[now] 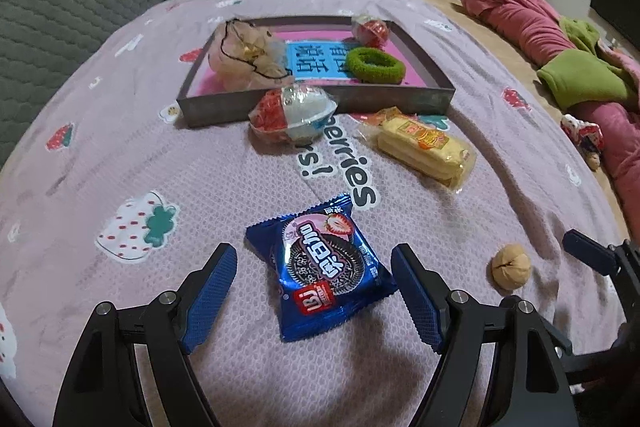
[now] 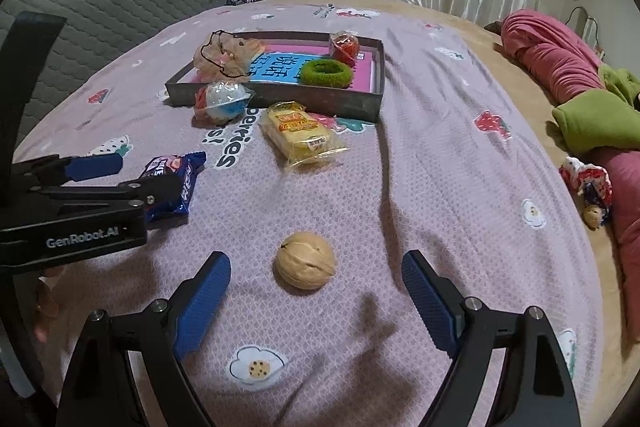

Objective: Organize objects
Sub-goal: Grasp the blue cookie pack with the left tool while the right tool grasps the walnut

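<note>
Dark shallow tray point(image 1: 400, 98) sits far across the pink strawberry bedspread point(image 1: 120, 147), already holding a green hair tie point(image 1: 375, 65). On the near side of the tray, well apart from it, blue cookie packet point(image 1: 326, 271) lies dead ahead between the left gripper's point(image 1: 316, 293) wide-open fingers, untouched, long axis running toward the tray and tilted a little left, torn-edge end pointing at it. Walnut point(image 2: 305, 261) lies just right of the packet, centred between the spread, empty right gripper point(image 2: 316, 297), roundish, seam roughly crosswise; each claw is nearest its own item.
</note>
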{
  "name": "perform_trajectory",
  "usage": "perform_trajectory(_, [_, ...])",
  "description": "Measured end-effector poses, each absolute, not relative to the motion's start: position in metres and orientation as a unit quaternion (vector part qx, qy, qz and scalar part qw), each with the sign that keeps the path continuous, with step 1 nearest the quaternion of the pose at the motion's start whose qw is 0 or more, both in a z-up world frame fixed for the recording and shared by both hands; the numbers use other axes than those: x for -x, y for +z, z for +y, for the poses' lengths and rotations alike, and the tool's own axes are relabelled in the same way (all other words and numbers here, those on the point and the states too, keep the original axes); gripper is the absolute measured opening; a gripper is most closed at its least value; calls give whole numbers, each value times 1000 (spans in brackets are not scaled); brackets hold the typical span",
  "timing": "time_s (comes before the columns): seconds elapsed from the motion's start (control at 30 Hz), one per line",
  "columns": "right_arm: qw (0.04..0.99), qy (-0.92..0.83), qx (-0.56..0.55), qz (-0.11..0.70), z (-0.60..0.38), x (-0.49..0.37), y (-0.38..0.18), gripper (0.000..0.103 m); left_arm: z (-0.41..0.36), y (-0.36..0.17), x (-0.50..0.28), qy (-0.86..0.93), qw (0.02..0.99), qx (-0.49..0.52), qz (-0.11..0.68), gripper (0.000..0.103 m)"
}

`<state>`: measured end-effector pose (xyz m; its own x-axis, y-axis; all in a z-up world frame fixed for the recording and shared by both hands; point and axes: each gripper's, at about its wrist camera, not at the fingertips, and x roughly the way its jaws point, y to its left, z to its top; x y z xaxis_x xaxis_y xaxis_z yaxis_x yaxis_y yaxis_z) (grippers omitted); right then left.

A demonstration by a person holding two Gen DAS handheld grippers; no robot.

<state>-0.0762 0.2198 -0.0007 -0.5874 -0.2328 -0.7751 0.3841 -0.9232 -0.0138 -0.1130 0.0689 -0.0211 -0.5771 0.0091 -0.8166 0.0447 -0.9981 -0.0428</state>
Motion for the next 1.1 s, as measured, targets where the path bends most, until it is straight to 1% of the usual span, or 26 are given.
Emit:
perform_trajectory(0.13, [187,-881,-426,85,215,81,-6,84,68,-28,119,-885,18,-464,34,81])
perform_trajectory(0.23, [191,-878,-431,79,215,85,-10,77,67,-30,122,-884,19,-464,42,80])
perform_trajectory(0.37, [193,-877,-435,67,217,91,-14,73,66,-34,125,-880,18,-471,55,80])
perform_trajectory(0.47, [194,-874,-441,67,216,95,-18,67,67,-38,127,-875,14,-480,66,79])
perform_trajectory(0.53, [194,-872,-445,69,214,96,-20,60,69,-41,129,-873,16,-482,68,79])
perform_trajectory(0.6, [196,-871,-446,69,213,97,-22,56,70,-42,130,-872,18,-484,68,78])
perform_trajectory(0.67, [196,-871,-445,70,212,99,-22,52,69,-42,130,-872,17,-484,73,71])
perform_trajectory(0.73, [197,-871,-444,75,210,100,-23,43,67,-42,132,-871,15,-485,79,66])
perform_trajectory(0.87, [200,-868,-447,80,205,103,-25,38,62,-43,134,-866,12,-492,88,62])
perform_trajectory(0.9, [202,-868,-446,81,204,103,-26,35,61,-43,135,-865,11,-493,89,61])
perform_trajectory(1.1, [211,-869,-440,82,201,99,-23,35,59,-43,133,-866,5,-494,78,56])
